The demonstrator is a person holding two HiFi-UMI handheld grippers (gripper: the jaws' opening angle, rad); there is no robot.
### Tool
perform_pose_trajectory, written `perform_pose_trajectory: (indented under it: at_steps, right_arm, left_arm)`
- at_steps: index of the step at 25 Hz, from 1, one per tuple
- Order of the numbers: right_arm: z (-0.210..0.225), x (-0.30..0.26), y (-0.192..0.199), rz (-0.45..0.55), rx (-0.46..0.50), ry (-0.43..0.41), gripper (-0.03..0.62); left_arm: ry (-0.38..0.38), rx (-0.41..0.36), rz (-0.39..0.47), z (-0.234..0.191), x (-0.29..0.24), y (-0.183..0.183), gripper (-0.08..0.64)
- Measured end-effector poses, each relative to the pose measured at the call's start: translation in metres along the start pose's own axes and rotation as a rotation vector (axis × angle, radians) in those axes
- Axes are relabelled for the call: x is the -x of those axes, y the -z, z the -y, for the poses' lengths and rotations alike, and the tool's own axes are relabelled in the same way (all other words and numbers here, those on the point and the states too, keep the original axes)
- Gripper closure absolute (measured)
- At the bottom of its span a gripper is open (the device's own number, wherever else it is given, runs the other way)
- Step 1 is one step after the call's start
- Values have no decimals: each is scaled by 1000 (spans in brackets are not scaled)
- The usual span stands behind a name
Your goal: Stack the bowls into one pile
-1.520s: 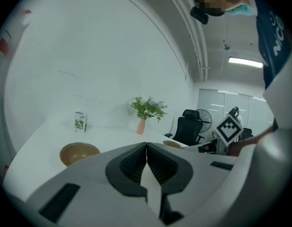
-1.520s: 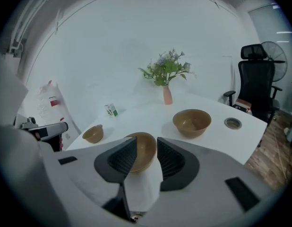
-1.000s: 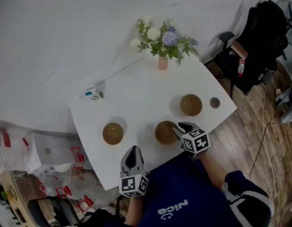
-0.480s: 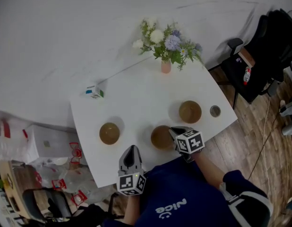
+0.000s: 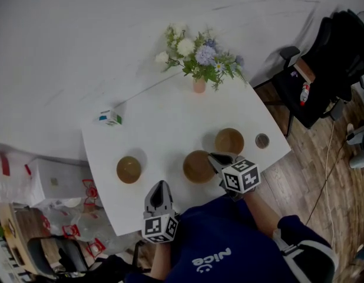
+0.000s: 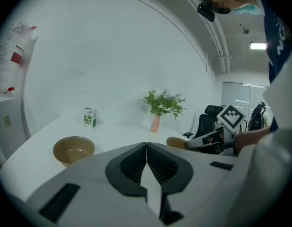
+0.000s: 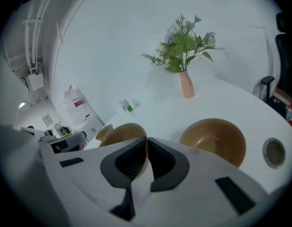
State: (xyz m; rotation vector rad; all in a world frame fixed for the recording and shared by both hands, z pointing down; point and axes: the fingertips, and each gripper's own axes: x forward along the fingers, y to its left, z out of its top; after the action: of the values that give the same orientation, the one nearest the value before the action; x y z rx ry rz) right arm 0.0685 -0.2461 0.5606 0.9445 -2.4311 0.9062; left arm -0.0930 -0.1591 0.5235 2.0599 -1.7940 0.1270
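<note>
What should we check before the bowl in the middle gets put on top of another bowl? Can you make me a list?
1. Right gripper on the middle bowl: jaws closing with the rim between them. Ok.
2. Grip firm enough to carry it: cannot tell.
3. Right bowl upright and empty, ready to take another bowl: ok.
4. Left bowl upright, apart from the other bowls: ok.
5. Left gripper shut, empty, away from the bowls: ok.
6. Small round container not touching the right bowl: ok.
</note>
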Motion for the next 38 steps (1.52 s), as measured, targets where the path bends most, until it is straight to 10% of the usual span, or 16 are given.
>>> perform_pose_trajectory:
  at_steps: [38]
  right_arm:
    - [146, 54, -8, 97, -184, 376, 555]
  left_arm:
    - [-30, 49, 3, -9, -13, 0, 541]
